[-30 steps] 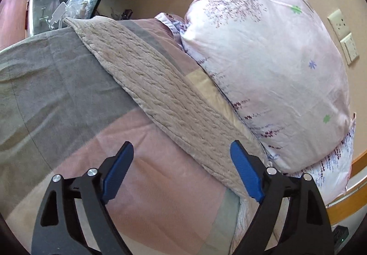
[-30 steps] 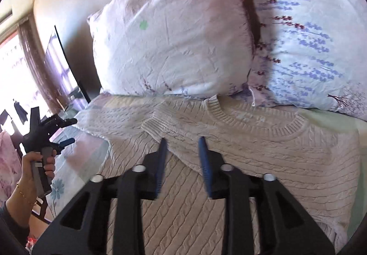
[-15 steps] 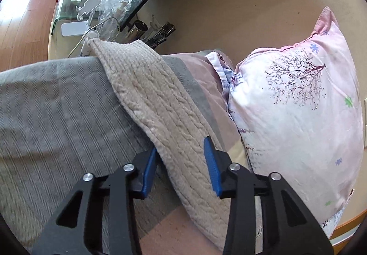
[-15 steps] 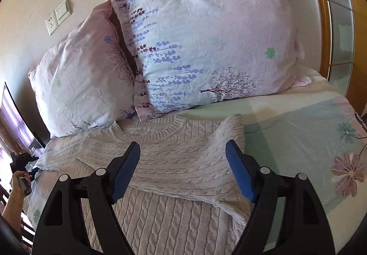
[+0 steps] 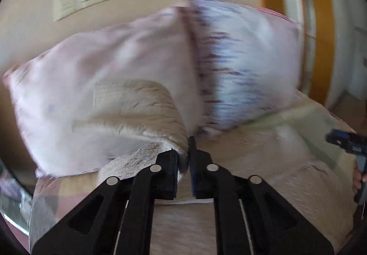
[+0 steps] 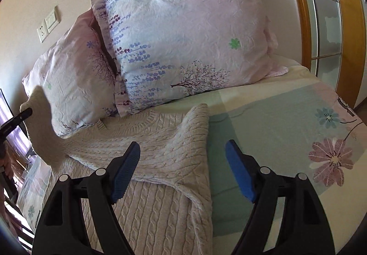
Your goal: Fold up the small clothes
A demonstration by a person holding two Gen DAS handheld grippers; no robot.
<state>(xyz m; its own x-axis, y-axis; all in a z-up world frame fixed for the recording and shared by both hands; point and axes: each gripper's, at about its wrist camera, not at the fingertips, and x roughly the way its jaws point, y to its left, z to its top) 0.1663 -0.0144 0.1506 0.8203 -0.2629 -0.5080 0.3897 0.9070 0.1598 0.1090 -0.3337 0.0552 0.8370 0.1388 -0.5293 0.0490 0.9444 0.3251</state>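
Left gripper (image 5: 183, 158) we see pinching a raised sleeve (image 5: 137, 112) of the cream sweater (image 6: 146, 163), sweater lying just below the floral pillows (image 6: 183, 37), right gripper (image 6: 183, 172) spread wide over its folded sleeve.

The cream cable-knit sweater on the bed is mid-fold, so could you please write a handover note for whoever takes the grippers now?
Left gripper: shut on the sweater's left sleeve, lifted in front of the pink floral pillows.
Right gripper: open, empty, above the sweater.
Cream cable-knit sweater: flat on the floral bedsheet, collar toward the pillows.
Done: right sleeve lies folded across the chest.
Left: lay the left sleeve across, then fold the body.
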